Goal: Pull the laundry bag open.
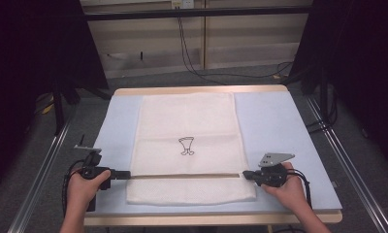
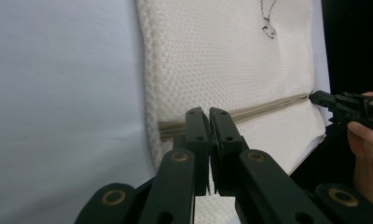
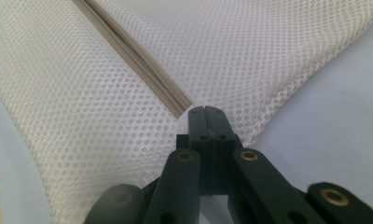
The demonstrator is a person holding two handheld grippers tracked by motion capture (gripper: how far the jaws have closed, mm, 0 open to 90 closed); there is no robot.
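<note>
A white mesh cloth (image 1: 187, 126) lies flat on the pale blue mat (image 1: 269, 121), with a small black drawing (image 1: 185, 145) near its middle. A beige hem (image 1: 187, 176) runs across the cloth near its front. My left gripper (image 1: 128, 174) is shut at the hem's left end, and my right gripper (image 1: 244, 174) is shut at its right end. In the left gripper view the closed jaws (image 2: 209, 112) sit over the hem (image 2: 268, 103), with the other gripper (image 2: 315, 96) at its far end. In the right gripper view the jaws (image 3: 205, 109) pinch a corner where the cloth (image 3: 105, 116) draws to a point.
The mat covers a wooden table (image 1: 202, 90) whose front edge is close to both hands. Metal rails (image 1: 41, 165) run along the floor on each side. Black cables (image 1: 192, 63) hang at the back wall, and dark curtains stand to the left and right.
</note>
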